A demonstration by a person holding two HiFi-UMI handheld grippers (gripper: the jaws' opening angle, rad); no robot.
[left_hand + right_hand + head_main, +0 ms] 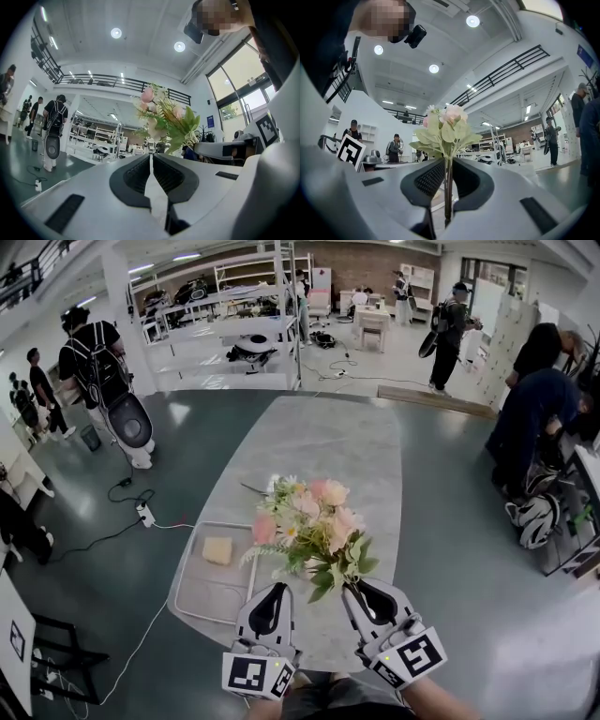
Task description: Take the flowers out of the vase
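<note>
While the right gripper (352, 590) pinches its stems, the bouquet (314, 524) stands roughly upright beside the tray (200, 594), blooms up. The left gripper (275, 590) is closed up, empty.

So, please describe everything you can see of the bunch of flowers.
The bunch of flowers has pink, peach and cream blooms, a few small white ones, and broad green leaves; it may be artificial. Its thin dark stems are gathered and clamped between the jaws of the right gripper. The bunch hangs in the air over the near end of the grey table. No vase is in view.
</note>
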